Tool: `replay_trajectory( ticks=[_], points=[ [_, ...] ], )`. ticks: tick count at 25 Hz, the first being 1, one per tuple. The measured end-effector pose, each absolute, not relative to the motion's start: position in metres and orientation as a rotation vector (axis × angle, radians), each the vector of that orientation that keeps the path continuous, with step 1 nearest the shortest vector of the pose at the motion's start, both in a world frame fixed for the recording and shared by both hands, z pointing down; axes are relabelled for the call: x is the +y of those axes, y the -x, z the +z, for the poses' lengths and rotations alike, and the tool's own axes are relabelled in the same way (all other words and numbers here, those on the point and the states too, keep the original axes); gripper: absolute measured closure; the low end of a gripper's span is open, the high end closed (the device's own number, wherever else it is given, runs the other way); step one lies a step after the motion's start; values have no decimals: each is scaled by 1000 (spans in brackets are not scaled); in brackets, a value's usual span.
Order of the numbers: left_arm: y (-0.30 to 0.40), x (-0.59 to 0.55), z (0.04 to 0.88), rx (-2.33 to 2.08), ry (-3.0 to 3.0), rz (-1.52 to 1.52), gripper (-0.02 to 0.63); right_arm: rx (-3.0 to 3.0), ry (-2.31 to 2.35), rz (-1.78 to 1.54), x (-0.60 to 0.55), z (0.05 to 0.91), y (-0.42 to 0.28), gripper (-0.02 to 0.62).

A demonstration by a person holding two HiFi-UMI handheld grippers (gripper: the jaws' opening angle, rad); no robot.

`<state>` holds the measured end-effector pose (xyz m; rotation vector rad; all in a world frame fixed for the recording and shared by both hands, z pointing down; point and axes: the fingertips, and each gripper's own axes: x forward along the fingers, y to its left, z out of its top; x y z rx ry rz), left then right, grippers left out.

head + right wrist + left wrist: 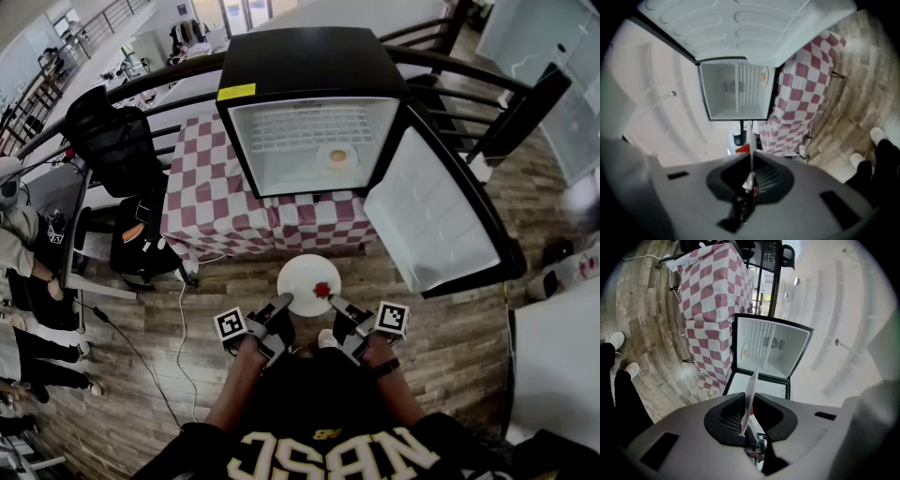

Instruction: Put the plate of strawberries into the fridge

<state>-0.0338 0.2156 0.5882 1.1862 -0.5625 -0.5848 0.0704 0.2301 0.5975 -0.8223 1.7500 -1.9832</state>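
Note:
A white plate [305, 278] with a red strawberry [322, 289] on it hangs over the wooden floor in front of the open fridge [314, 141]. My left gripper [283, 302] is shut on the plate's near left rim. My right gripper [335, 304] is shut on its near right rim. In the left gripper view the plate [751, 394] shows edge-on, pinched between the jaws of that gripper [746, 423], with the fridge [771, 350] beyond. The right gripper view shows the same thin rim [751, 150] clamped in my right gripper [751, 176], facing the fridge [736, 89].
The fridge door [441, 220] stands swung out to the right. A small round item [337, 157] lies on the fridge shelf. The fridge sits on a table with a red checked cloth [216, 197]. A black chair [117, 141] and a person [19, 244] are at the left.

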Motion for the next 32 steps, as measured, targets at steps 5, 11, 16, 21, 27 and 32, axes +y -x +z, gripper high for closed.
replay_trajectory(
  ticks=[5, 11, 16, 21, 27, 32],
  points=[
    [20, 224, 591, -572, -1181, -596, 557, 1755, 810, -1984, 237, 597, -86, 563],
    [-2, 231, 589, -573, -1200, -578, 557, 1776, 783, -2012, 241, 592, -106, 563],
    [-11, 235, 587, -596, -1160, -621, 557, 1777, 707, -2019, 238, 586, -117, 563],
    [-5, 237, 585, -630, -1151, -630, 557, 1810, 660, -1988, 237, 584, -109, 561],
    [0, 213, 600, -641, -1142, -601, 557, 1787, 726, -2007, 216, 600, -108, 561],
    [2, 172, 607, -603, -1144, -579, 557, 1766, 790, -1989, 174, 605, -104, 561]
  ],
)
